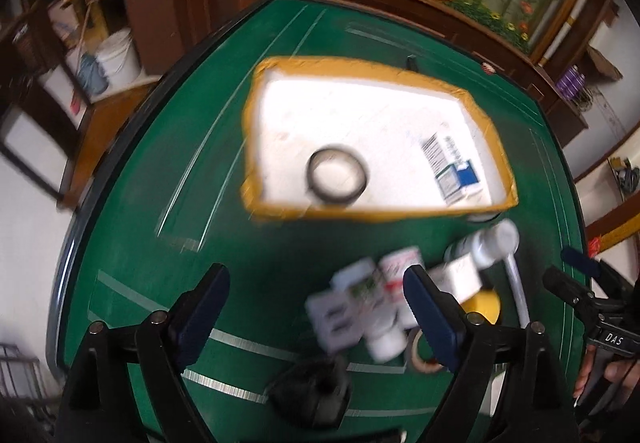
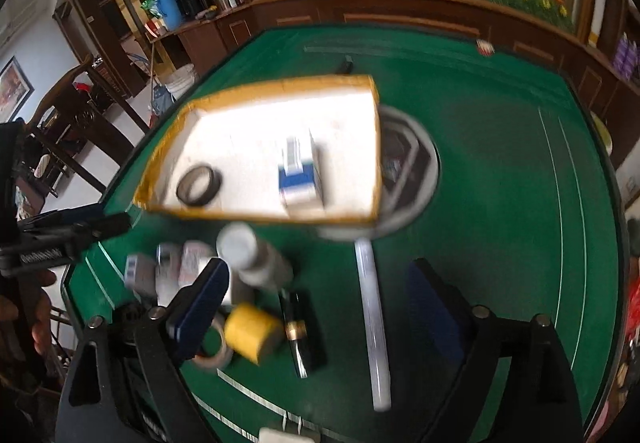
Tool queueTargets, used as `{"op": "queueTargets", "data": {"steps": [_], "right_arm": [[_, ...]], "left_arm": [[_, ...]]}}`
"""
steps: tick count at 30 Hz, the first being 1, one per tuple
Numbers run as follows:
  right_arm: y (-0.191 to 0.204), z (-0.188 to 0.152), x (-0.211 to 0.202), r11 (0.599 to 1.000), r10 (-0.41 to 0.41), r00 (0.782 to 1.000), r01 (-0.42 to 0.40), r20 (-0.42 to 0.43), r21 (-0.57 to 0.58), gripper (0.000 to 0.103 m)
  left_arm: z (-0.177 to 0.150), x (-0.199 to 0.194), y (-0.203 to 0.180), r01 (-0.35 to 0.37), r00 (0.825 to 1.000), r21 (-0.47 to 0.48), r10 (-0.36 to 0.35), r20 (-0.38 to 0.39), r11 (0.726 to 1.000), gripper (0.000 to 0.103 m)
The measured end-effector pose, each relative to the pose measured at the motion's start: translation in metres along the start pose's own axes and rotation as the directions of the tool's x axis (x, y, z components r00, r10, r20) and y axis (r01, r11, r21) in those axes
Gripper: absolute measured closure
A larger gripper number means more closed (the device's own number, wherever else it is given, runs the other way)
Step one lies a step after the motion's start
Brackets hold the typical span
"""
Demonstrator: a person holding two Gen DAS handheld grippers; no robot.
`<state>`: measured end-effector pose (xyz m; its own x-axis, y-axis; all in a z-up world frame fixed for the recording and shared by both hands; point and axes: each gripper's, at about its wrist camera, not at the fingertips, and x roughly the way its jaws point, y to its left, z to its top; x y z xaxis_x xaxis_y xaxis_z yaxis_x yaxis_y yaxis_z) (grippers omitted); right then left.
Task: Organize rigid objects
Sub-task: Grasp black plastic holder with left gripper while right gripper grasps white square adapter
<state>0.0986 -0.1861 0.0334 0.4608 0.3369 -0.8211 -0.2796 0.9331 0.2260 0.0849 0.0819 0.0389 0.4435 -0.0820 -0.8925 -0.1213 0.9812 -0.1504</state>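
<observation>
The pile point(image 2: 224, 283) of loose things is what I have yet to sort; it lies on the green table point(image 2: 500, 203) on the near side of the box point(image 2: 256, 87), just under and ahead of my two tools; in it I make out small white bottles and cartons, a grey-capped bottle point(image 2: 252, 255), a yellow roll point(image 2: 252, 331), a tape ring point(image 2: 214, 355), a dark pen-like thing point(image 2: 300, 327) and a long clear tube point(image 2: 374, 323); much of it is blurred.

From my right gripper point(image 2: 316, 307) the tube sits between the fingers, nearer the right one, its long axis running away from me toward the box and so roughly along the line I point; the pen lies almost parallel beside it; the yellow roll is against my left finger point(image 2: 200, 311). From my left gripper point(image 1: 316, 307) the cartons and bottles point(image 1: 360, 303) crowd against the inner side of its right finger point(image 1: 432, 319), and the left half of its gap is over bare table.

Both tools stand spread wide and hold nothing.

I judge the right hand nearer the tube and pen, the left nearer the cartons; the box lies beyond, already holding a black ring point(image 1: 336, 177) and a blue-and-white carton point(image 1: 454, 173); any lift goes forward and over its near wall.
</observation>
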Motion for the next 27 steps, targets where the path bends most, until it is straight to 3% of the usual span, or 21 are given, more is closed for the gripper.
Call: {"op": "queueTargets", "data": {"steps": [7,13,18,27], "right_arm": [[0.002,-0.041,-0.002,0.999,0.023,0.998,-0.025,-0.058,-0.037,0.011],[0.008,-0.06,-0.004,0.995,0.039,0.994,-0.048,-0.103,-0.087,0.011],[0.007,-0.073,-0.002,0.994,0.037,0.99,-0.05,-0.134,-0.096,0.011],[0.016,-0.093,-0.004,0.986,0.09,0.973,-0.118,-0.214,-0.119,0.01]], "left_arm": [[-0.052,0.0,0.017,-0.053,0.997,-0.037,0.051,-0.056,0.998,0.012],[-0.079,0.011,-0.002,-0.097,0.99,0.095,0.106,-0.088,0.991,0.012],[-0.09,0.024,-0.018,-0.101,0.986,0.159,0.12,-0.116,0.982,0.012],[-0.092,0.035,-0.011,-0.117,0.982,0.149,0.137,-0.131,0.982,0.012]]}}
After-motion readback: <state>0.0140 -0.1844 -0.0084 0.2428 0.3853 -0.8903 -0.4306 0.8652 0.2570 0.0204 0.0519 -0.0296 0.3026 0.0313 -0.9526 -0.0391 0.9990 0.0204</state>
